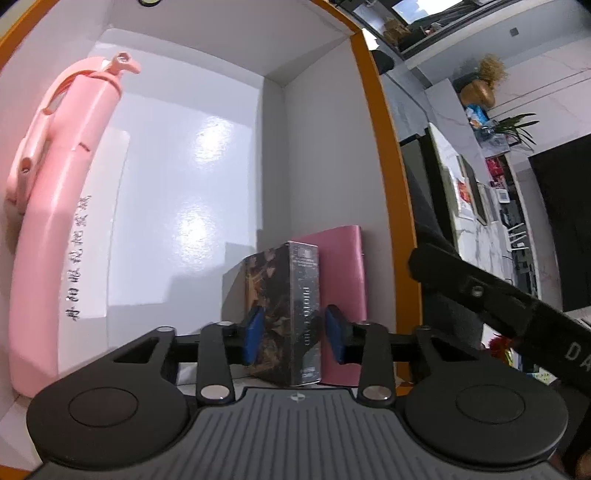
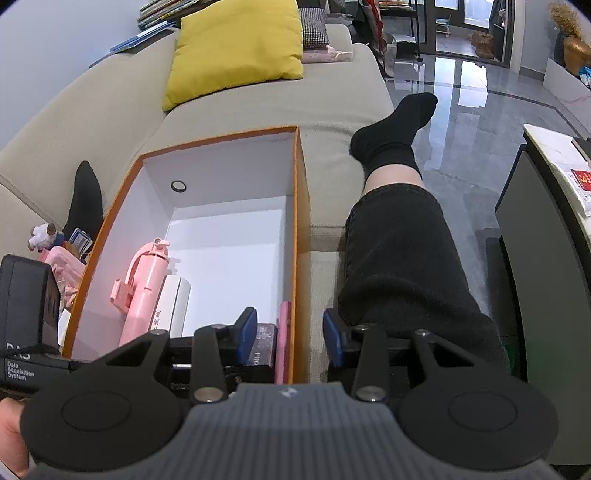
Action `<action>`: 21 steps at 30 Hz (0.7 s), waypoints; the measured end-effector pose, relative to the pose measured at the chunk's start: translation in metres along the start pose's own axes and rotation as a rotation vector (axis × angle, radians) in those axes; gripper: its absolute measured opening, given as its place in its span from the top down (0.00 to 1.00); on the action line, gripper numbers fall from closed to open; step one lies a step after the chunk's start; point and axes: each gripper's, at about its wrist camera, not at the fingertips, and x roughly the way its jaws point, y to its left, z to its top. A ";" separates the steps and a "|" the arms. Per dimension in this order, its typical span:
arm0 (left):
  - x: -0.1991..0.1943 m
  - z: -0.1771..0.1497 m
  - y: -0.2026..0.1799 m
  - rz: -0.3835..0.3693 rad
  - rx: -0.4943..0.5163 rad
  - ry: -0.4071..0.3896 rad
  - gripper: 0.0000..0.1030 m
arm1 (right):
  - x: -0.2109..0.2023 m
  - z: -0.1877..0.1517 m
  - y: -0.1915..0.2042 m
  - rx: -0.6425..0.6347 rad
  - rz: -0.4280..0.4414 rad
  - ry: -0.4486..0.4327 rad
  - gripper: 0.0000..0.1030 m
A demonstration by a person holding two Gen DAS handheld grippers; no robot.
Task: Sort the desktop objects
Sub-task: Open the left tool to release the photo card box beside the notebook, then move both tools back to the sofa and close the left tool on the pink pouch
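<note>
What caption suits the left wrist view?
Left gripper straddles a dark patterned box standing beside a pink notebook inside the orange-edged box, pink selfie stick lying opposite.

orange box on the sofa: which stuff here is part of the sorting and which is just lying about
Part of the job:
orange box
dark patterned box, between the left gripper pads
pink notebook
pink stick-shaped gadget

Just lying about:
yellow cushion
checked cushion
small plush toy
</note>
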 end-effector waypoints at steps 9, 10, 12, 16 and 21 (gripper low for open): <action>-0.020 -0.009 -0.011 0.036 0.089 -0.057 0.62 | -0.004 -0.003 0.007 -0.028 -0.007 -0.025 0.59; -0.025 -0.011 -0.014 0.041 0.104 -0.076 0.62 | -0.006 -0.003 0.010 -0.039 -0.006 -0.036 0.59; -0.037 -0.014 -0.019 0.053 0.135 -0.115 0.62 | -0.010 -0.004 0.014 -0.060 0.000 -0.066 0.59; -0.068 -0.025 -0.023 0.089 0.180 -0.228 0.62 | -0.021 -0.010 0.027 -0.086 0.042 -0.192 0.55; -0.110 -0.035 -0.012 0.122 0.190 -0.344 0.62 | -0.022 -0.014 0.060 -0.163 0.133 -0.268 0.52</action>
